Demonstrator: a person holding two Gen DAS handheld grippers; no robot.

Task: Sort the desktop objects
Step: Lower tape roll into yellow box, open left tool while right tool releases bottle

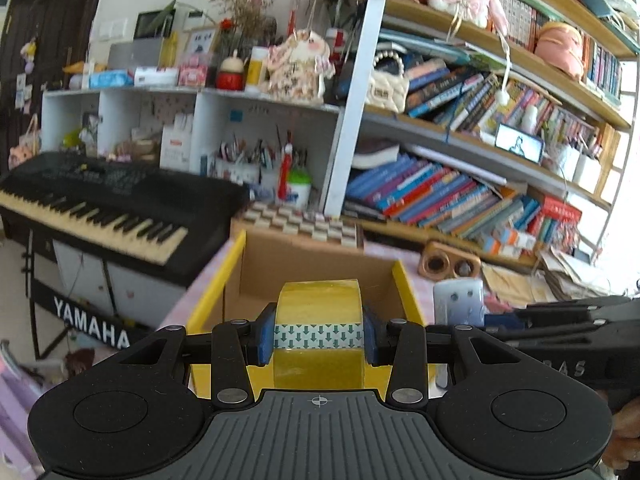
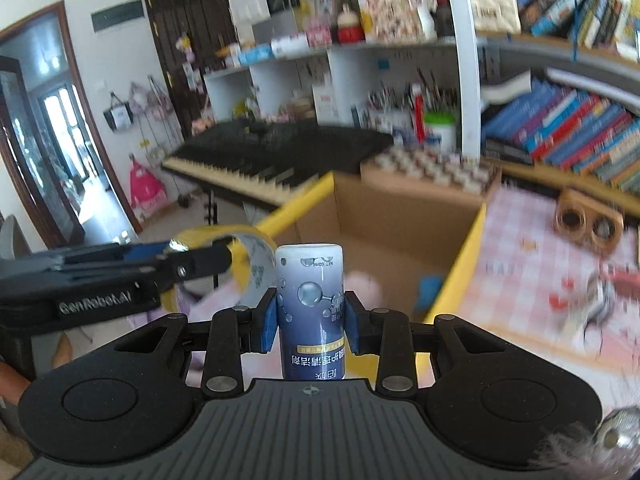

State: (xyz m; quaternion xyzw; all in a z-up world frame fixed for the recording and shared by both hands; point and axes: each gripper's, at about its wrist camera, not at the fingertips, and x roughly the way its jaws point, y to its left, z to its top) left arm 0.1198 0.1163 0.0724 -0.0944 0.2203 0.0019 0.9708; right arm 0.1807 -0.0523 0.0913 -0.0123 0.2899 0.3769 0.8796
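My left gripper (image 1: 319, 338) is shut on a roll of yellow tape (image 1: 319, 312), its blue pads pressed on the roll's two flat sides. The roll hangs in front of an open cardboard box with yellow flaps (image 1: 406, 292). My right gripper (image 2: 310, 318) is shut on a small blue-and-white bottle (image 2: 310, 296) held upright, printed label upside down. In the right wrist view the left gripper (image 2: 208, 258) with the tape roll (image 2: 248, 264) is at the left, near the box (image 2: 468, 256). Something pink and something blue lie blurred in the box.
A pink checked tablecloth (image 2: 532, 248) covers the desk. A wooden two-hole holder (image 2: 588, 222) and a checkered board (image 1: 300, 222) lie behind the box. A black keyboard (image 1: 100, 204) stands left, bookshelves (image 1: 460, 188) behind. A white device (image 1: 458, 302) sits right of the box.
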